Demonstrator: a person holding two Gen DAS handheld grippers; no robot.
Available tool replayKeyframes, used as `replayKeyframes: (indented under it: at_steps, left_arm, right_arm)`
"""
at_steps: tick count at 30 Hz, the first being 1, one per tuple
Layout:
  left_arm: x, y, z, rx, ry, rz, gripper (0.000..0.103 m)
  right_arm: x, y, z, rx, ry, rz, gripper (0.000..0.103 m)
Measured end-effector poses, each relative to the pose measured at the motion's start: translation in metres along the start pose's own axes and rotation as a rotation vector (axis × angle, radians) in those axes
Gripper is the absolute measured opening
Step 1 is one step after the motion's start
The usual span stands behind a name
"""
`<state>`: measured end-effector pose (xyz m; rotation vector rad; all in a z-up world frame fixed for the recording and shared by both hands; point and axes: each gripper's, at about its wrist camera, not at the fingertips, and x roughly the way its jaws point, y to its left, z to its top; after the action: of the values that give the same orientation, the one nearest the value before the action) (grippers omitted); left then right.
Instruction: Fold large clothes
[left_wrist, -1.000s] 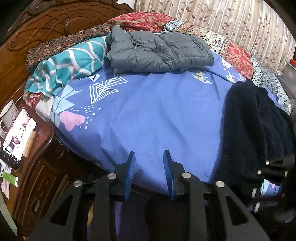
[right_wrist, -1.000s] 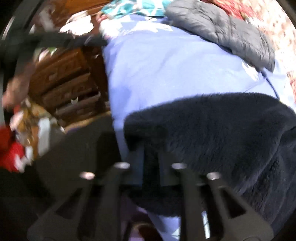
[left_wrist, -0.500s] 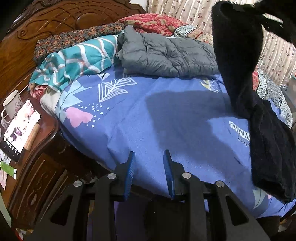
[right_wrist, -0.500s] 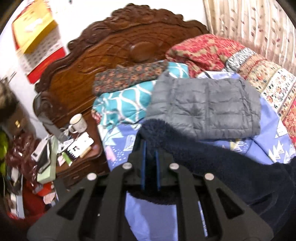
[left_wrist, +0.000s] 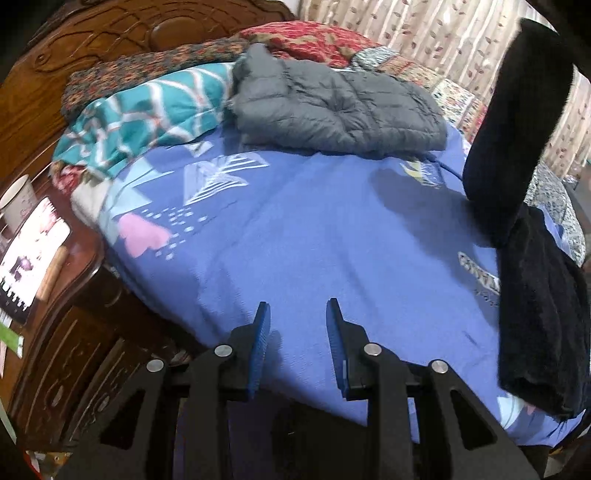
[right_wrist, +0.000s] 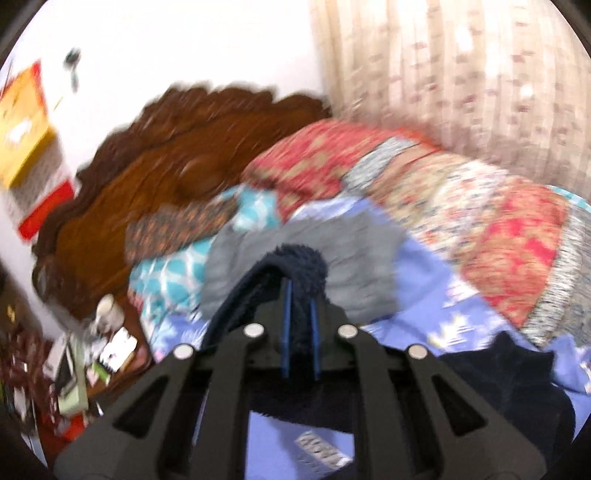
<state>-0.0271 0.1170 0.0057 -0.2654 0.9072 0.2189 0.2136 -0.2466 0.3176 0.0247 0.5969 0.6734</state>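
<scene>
A dark navy fleece garment (left_wrist: 532, 258) hangs at the right of the left wrist view, lifted high, its lower part resting on the blue bedspread (left_wrist: 295, 229). My right gripper (right_wrist: 300, 291) is shut on a fold of this fleece (right_wrist: 299, 262) and holds it up in the air. My left gripper (left_wrist: 297, 310) is open and empty, low over the near edge of the bed. A folded grey puffer jacket (left_wrist: 332, 107) lies at the far side of the bed.
A teal patterned cloth (left_wrist: 147, 110) and red patterned pillows (left_wrist: 314, 40) lie by the carved wooden headboard (left_wrist: 110, 33). A wooden nightstand (left_wrist: 55, 295) at left carries a mug (left_wrist: 16, 203) and a phone (left_wrist: 29, 254). Curtains (left_wrist: 424, 33) hang behind.
My right gripper has lifted the navy fleece from the bed's right edge high into the air. My left gripper stays open near the bed's front edge.
</scene>
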Motion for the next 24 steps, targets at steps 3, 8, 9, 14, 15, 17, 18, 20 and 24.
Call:
replayKeyframes:
  at_steps: [3,8,9,14,15,17,18,20,24]
  left_arm:
    - [0.007,-0.028,0.008,0.045,0.014,-0.025,0.054]
    - [0.024,-0.1,0.027,0.146,0.039,-0.1,0.054]
    - [0.027,-0.113,0.029,0.161,0.042,-0.117,0.053]
    - [0.053,-0.215,0.034,0.313,0.088,-0.25,0.054]
    - [0.06,-0.233,0.033,0.343,0.1,-0.262,0.055]
    - [0.075,-0.268,0.032,0.405,0.129,-0.304,0.056]
    - [0.081,-0.282,0.033,0.429,0.133,-0.316,0.057]
    - [0.095,-0.309,0.035,0.477,0.133,-0.325,0.06]
    - [0.12,-0.34,0.048,0.464,0.152,-0.381,0.064]
  right_arm:
    - [-0.072,-0.073,0.009,0.076,-0.115,-0.08,0.008]
    - [-0.166,-0.213,-0.03,0.261,-0.215,-0.256,0.009]
    - [-0.172,-0.234,-0.044,0.293,-0.217,-0.295,0.009]
    - [-0.152,-0.357,-0.181,0.503,-0.03,-0.752,0.084]
    - [-0.147,-0.383,-0.219,0.587,0.046,-0.824,0.078]
    - [-0.151,-0.405,-0.269,0.727,0.054,-0.83,0.076]
    - [-0.155,-0.406,-0.288,0.784,0.022,-0.803,0.076]
    - [-0.15,-0.395,-0.302,0.802,-0.002,-0.701,0.076]
    - [-0.094,-0.336,-0.253,0.628,0.063,-0.457,0.076]
